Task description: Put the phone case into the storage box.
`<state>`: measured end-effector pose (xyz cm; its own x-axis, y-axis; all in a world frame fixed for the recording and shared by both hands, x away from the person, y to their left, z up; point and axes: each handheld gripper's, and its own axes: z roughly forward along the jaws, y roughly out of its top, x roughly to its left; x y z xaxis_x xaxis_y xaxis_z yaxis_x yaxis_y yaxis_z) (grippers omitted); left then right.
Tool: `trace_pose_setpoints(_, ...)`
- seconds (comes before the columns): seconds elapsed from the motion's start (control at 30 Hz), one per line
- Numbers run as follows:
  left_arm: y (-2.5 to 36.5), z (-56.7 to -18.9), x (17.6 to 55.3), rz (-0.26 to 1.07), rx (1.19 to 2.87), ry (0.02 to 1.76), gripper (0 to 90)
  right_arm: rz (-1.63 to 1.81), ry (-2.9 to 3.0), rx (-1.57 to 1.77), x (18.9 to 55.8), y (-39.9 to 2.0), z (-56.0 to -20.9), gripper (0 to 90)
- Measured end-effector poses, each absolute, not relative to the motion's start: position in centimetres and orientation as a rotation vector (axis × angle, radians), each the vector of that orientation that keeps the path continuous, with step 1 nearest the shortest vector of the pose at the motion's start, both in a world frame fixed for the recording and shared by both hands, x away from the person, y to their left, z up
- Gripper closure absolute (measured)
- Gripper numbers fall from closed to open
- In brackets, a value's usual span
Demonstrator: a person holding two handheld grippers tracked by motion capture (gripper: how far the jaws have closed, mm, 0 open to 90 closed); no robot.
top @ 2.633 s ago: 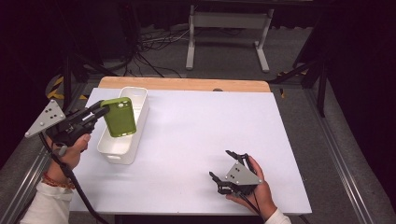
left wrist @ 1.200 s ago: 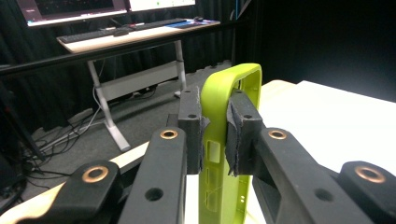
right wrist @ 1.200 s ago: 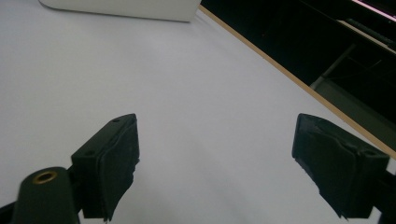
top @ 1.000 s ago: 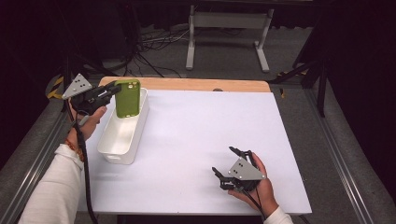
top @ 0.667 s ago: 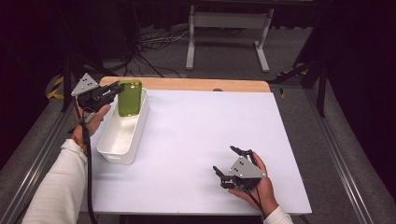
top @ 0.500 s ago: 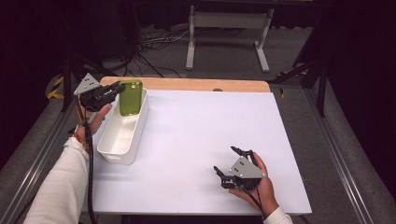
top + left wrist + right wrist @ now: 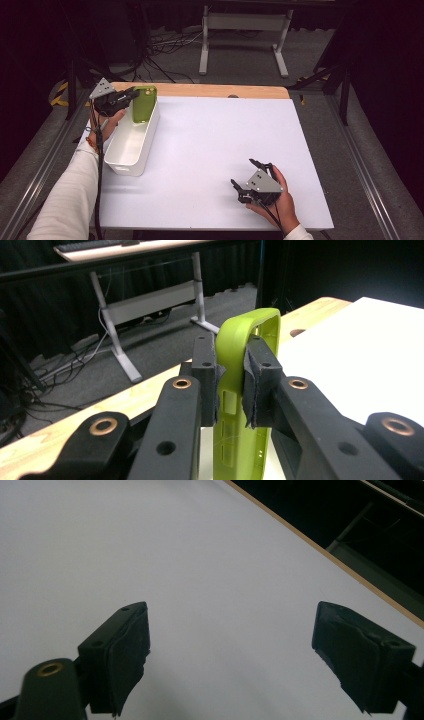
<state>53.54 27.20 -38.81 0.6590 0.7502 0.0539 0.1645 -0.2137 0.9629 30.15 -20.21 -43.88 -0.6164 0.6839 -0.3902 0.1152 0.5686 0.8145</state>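
- Dark floor with loose cables and a pale metal frame (image 7: 243, 30) lay beyond the far end of the table where we worked.
- White sheeting covered the table (image 7: 220, 150), and a strip of bare wood ran along its far edge.
- We saw a long white bin (image 7: 131, 142) lying near the table's left edge, its length running from near to far.
- Our left gripper (image 7: 131, 96) was clamped on a green phone case (image 7: 144, 103), held upright on its edge at the far end of the bin.
- From the high view, the lower part of the case sat within the bin's far end; whether it touched the bin's floor we could not tell.
- In the left gripper view, the two padded jaws pressed on either side of one long wall of the phone case (image 7: 240, 405), which stood between them with its rounded top corner rising above the pads (image 7: 256, 385).
- Past the case in that view, we saw the wooden edge strip and the white tabletop off to the right.
- Our right gripper (image 7: 246, 176) rested low over the near right part of the table, well apart from the bin, in the person's right hand (image 7: 280, 202).
- In the right gripper view, its jaws stood wide apart with just bare white table between them, grasping nothing.
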Motion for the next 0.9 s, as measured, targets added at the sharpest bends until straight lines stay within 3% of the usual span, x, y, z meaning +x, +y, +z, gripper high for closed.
trace_pose_setpoints(0.37,27.7,-39.5,54.1,0.614,1.749,0.743,77.9,1.007,2.099,0.631,30.1,-20.2,-44.0,16.5)
trace_pose_setpoints(0.77,28.1,-39.9,54.5,0.719,1.851,0.808,65.6,1.010,2.118,0.612,30.1,-20.0,-44.0,16.9)
trace_pose_setpoints(0.9,28.4,-40.1,54.6,0.769,1.896,0.816,65.7,1.010,2.118,0.607,30.2,-19.9,-44.0,16.9)
